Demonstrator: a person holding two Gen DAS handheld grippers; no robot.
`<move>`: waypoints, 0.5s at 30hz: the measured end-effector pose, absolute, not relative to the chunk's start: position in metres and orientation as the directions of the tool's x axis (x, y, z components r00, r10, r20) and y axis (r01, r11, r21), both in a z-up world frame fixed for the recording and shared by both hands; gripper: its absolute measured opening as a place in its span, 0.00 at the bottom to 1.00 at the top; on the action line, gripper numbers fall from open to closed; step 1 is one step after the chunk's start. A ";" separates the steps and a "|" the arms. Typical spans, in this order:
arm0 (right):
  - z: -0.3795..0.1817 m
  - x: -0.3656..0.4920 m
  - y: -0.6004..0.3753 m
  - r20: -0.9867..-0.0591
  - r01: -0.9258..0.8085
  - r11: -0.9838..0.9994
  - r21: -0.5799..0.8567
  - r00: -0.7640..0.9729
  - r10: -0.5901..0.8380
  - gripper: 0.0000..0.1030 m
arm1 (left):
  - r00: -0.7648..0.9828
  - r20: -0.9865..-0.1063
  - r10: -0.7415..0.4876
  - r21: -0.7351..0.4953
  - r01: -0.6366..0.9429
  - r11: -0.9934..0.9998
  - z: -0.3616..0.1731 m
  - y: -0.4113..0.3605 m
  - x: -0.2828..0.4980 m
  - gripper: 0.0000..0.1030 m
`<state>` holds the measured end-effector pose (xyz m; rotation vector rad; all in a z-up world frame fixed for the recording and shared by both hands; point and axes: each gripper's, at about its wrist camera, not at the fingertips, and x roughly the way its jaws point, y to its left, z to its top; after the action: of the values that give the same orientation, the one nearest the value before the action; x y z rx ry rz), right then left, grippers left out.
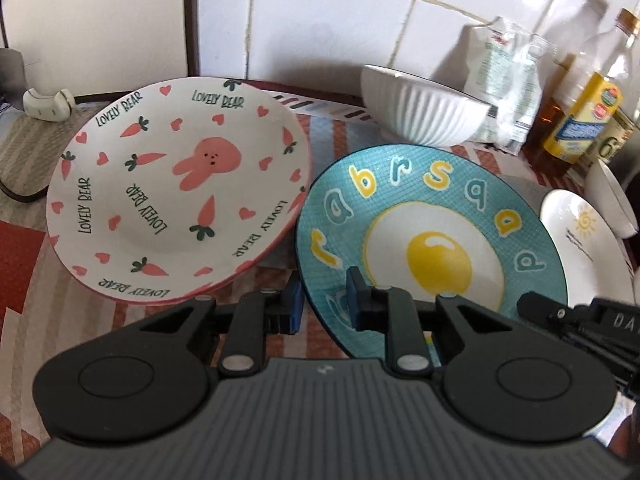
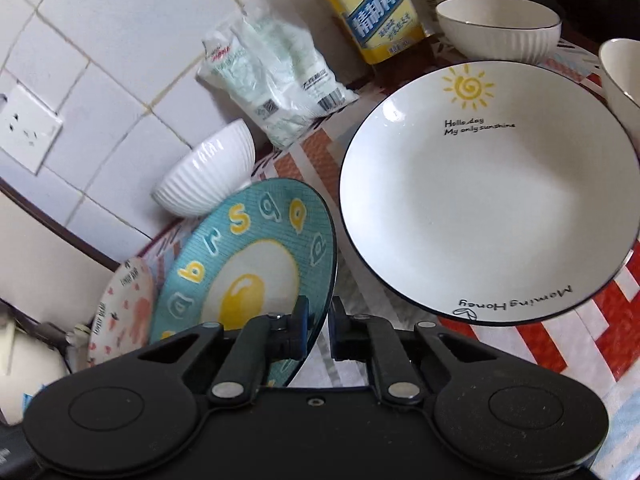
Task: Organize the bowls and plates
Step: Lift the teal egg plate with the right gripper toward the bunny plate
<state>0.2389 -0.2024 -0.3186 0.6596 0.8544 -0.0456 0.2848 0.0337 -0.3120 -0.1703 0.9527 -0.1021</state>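
Note:
The teal plate with a fried-egg picture point(image 1: 436, 240) point(image 2: 248, 264) is tilted up off the cloth. My left gripper point(image 1: 322, 306) straddles its near rim, fingers either side with a visible gap. My right gripper point(image 2: 320, 334) straddles the rim on the other side, fingers close together on it. The pink rabbit plate point(image 1: 180, 188) point(image 2: 120, 312) lies to the left. The white sun plate point(image 1: 580, 248) point(image 2: 488, 196) lies to the right. A ribbed white bowl point(image 1: 420, 108) point(image 2: 208, 176) stands behind the teal plate. Two more white bowls point(image 2: 496, 28) point(image 2: 620, 76) stand at the back right.
A striped red and white cloth point(image 2: 568, 340) covers the counter. Against the tiled wall point(image 1: 320, 12) stand a plastic packet point(image 1: 504, 80) point(image 2: 276, 76) and oil bottles point(image 1: 584, 112) point(image 2: 376, 8). A wall socket point(image 2: 28, 128) is at the left.

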 end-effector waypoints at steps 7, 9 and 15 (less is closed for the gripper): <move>-0.311 0.222 -0.210 -0.707 0.297 0.784 0.544 0.665 0.239 0.16 | 0.574 -0.796 -0.191 -0.185 0.069 0.980 -0.304 0.036 0.267 0.18; -0.308 0.214 -0.210 -0.709 0.291 0.789 0.541 0.663 0.242 0.16 | 0.575 -0.794 -0.195 -0.187 0.075 0.980 -0.302 0.037 0.257 0.19; -0.303 0.192 -0.203 -0.712 0.279 0.796 0.537 0.656 0.250 0.16 | 0.575 -0.800 -0.171 -0.153 0.080 0.985 -0.291 0.037 0.238 0.18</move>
<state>0.1920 -0.2032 -0.3032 0.6713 0.8730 -0.0176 0.2384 0.0373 -0.2909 -0.1038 0.9478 -0.1470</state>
